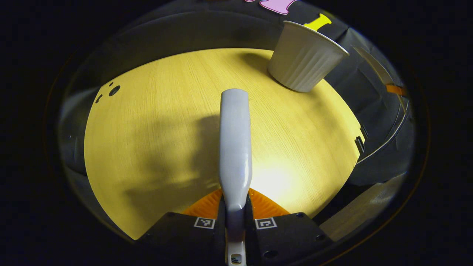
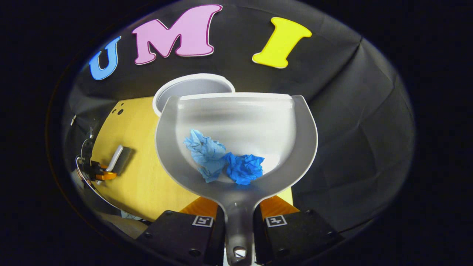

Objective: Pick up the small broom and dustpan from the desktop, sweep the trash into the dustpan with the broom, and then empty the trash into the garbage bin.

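Note:
My left gripper (image 1: 235,218) is shut on the pale grey handle of the small broom (image 1: 235,147), which points forward over the yellow desktop (image 1: 147,129). The white ribbed garbage bin (image 1: 305,61) stands at the desk's far right. My right gripper (image 2: 239,218) is shut on the handle of a translucent grey dustpan (image 2: 236,118), held up in the air. Two crumpled blue paper balls (image 2: 207,153) (image 2: 244,168) lie in the pan. The bin's open rim (image 2: 192,87) shows just behind the pan's far left edge. Far left, the other gripper (image 2: 98,171) holds the broom (image 2: 118,159) low over the desk.
Small round holes (image 1: 114,90) mark the desktop's far left corner. Black cloth walls close in behind and to the right of the desk (image 2: 351,129). The desk's right edge (image 1: 354,147) falls off to dark cloth.

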The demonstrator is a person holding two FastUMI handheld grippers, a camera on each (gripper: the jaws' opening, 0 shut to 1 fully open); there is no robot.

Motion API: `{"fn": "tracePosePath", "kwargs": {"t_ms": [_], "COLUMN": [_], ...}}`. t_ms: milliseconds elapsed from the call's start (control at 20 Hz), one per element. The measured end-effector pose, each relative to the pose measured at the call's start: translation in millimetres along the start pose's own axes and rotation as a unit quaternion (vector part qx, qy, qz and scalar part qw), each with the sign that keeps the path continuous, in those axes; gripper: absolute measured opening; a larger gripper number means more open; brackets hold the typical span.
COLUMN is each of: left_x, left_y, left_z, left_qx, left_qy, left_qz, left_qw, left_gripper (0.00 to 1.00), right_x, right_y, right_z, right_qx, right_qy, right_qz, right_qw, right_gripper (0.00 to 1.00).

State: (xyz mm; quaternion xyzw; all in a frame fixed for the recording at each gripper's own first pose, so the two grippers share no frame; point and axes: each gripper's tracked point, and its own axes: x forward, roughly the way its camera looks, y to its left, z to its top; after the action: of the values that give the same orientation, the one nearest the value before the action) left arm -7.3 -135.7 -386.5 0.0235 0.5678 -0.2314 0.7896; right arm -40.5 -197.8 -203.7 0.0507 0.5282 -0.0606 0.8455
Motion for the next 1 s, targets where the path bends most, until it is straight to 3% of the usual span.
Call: {"fn": "tracePosePath", "kwargs": {"t_ms": [250, 500, 900, 1000], "left_x": [-2.0, -1.0, 0.5, 1.4], "left_y": [7.5, 14.1, 21.8, 23.2], "left_z": [-10.5, -17.0, -24.1, -24.1], "left_qx": [-0.011, -0.024, -0.032, -0.034], "left_qy": [-0.004, -0.008, -0.008, -0.009], "left_qz": [0.004, 0.009, 0.009, 0.009], "left_qw": [1.000, 1.000, 0.999, 0.999], "left_gripper": [0.25, 0.25, 0.25, 0.25], "right_x": [11.5, 23.6, 40.4, 43.5], "right_y": [-24.0, -23.3, -19.4, -19.5], "right_z": [65.7, 104.5, 127.7, 133.7], "right_qx": [-0.120, -0.213, -0.384, -0.427], "right_qy": [-0.024, -0.016, 0.030, 0.043], "right_qz": [-0.068, -0.089, -0.116, -0.124], "right_qw": [0.990, 0.973, 0.915, 0.895], "right_gripper": [0.36, 0.36, 0.36, 0.36]}}
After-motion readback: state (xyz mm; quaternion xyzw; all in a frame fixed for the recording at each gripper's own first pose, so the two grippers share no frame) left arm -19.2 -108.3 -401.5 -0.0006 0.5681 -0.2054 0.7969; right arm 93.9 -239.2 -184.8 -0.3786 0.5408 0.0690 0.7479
